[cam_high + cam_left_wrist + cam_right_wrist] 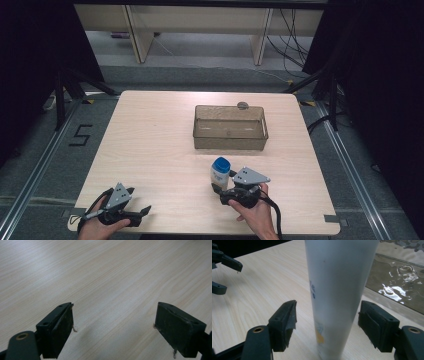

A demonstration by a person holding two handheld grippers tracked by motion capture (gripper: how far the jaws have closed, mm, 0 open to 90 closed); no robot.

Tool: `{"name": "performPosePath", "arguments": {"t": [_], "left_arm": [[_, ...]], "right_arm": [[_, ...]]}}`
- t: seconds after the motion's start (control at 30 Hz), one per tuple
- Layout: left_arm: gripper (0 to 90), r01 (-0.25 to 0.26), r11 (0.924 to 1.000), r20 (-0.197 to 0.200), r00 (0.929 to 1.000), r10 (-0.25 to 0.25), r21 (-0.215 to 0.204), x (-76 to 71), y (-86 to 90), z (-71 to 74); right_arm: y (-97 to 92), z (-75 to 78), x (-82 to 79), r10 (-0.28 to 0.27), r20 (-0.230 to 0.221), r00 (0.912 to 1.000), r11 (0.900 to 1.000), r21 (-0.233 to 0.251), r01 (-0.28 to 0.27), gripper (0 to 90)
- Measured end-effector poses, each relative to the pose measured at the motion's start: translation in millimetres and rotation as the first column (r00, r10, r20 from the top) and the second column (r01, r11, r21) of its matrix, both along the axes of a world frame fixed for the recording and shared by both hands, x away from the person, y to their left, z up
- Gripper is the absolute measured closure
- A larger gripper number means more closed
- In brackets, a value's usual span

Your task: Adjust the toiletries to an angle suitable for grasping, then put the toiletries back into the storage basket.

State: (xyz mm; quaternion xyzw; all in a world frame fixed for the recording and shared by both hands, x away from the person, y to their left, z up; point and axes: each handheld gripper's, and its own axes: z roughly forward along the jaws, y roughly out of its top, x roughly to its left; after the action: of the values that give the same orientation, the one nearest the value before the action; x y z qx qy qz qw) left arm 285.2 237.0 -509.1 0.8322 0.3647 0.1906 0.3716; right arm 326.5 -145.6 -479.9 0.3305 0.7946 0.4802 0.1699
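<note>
Near edge, left: left gripper (pixel 141 211) held low over the table (pixel 150 130), jaws spread wide with bare wood between them in the left gripper view; nothing held.

Near edge, right of centre: right gripper (pixel 217 190) in the person's right hand (pixel 255 212), pointing away from the person at the white bottle (pixel 220 173). Bottle stands upright on the table, blue cap on top, pale label with blue print and a yellow patch low down. In the right gripper view the bottle (pixel 337 295) sits between the two pads with a gap on each side; jaws partly open, pads not pressing on it.

Farther, centre-right: clear brownish plastic bin (pixel 230 142), rectangular, just beyond the bottle and apart from it. A small round grey object (pixel 243 105) lies at the bin's far rim.
</note>
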Motion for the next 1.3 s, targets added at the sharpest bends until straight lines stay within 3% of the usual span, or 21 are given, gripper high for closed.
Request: {"name": "performPosePath", "arguments": {"t": [0.03,0.1,0.13,0.43,0.5,0.6,0.7,0.83,0.93,1.0,1.07,1.1,1.23,1.3], "left_arm": [[14.7,0.001,0.9999,-0.002,1.0000,-0.001,-0.011,-0.2,-0.9,-0.3],[14.7,-0.001,1.0000,-0.005,1.0000,0.001,-0.004,-0.4,-1.0,0.2],[14.7,-0.002,1.0000,-0.005,1.0000,0.002,-0.005,-0.4,-1.0,0.2],[14.7,0.000,1.0000,0.000,1.0000,0.000,0.004,-0.3,-0.4,1.0],[14.7,-0.002,1.0000,0.000,1.0000,0.002,0.002,-0.3,-0.4,0.8],[14.7,0.001,1.0000,-0.002,1.0000,-0.001,-0.005,-0.7,-0.3,0.9],[14.7,-0.001,0.9997,0.006,1.0000,0.002,-0.026,-0.7,-1.3,-0.2],[14.8,0.006,0.9999,0.002,1.0000,-0.006,-0.010,-0.5,-0.3,0.4],[14.7,0.001,0.9997,0.006,1.0000,0.000,-0.025,-0.7,-1.6,-0.3],[14.7,0.001,0.9999,0.001,1.0000,-0.001,0.010,-0.2,0.5,1.5],[14.7,0.004,1.0000,0.001,1.0000,-0.004,-0.008,-0.1,-0.3,-0.1],[14.7,0.007,1.0000,-0.004,1.0000,-0.007,0.003,0.1,0.2,0.2],[14.7,-0.002,0.9998,-0.001,1.0000,0.002,-0.017,-1.0,-0.9,0.0],[14.8,0.000,1.0000,-0.002,1.0000,0.000,0.009,-0.3,0.9,0.8]], "right_arm": [[-0.4,0.1,0.5,-0.004,0.015,0.9999,0.9999,-0.010,0.005,32.7],[1.1,-0.2,-0.3,-0.013,-0.010,0.9999,0.9999,-0.001,0.013,33.7],[0.4,-0.4,1.6,-0.010,0.013,0.9999,0.9999,-0.007,0.010,34.4],[4.2,-4.1,8.4,-0.012,0.017,0.9998,0.9999,-0.009,0.012,36.6],[5.6,-4.5,8.3,-0.027,-0.003,0.9996,0.9996,-0.001,0.027,37.4],[7.0,-6.6,12.6,-0.008,0.019,0.9998,1.0000,0.002,0.008,38.1],[7.7,-6.4,12.7,-0.027,0.009,0.9996,0.9996,-0.006,0.027,39.0],[9.3,-6.7,12.7,-0.039,-0.001,0.9993,0.9993,0.001,0.039,39.8],[9.3,-8.3,16.6,-0.010,0.019,0.9998,0.9999,0.003,0.010,40.3],[9.4,-8.4,16.9,-0.007,0.022,0.9997,1.0000,0.001,0.007,41.6],[8.8,-8.2,17.0,-0.013,0.021,0.9997,0.9999,-0.006,0.013,42.8],[8.5,-7.9,16.4,-0.023,0.014,0.9996,0.9997,-0.010,0.023,43.4],[9.7,-9.5,18.5,-0.001,0.015,0.9999,1.0000,0.007,0.001,47.7],[10.5,-9.3,18.5,-0.003,0.014,0.9999,1.0000,0.001,0.003,50.2]]}}
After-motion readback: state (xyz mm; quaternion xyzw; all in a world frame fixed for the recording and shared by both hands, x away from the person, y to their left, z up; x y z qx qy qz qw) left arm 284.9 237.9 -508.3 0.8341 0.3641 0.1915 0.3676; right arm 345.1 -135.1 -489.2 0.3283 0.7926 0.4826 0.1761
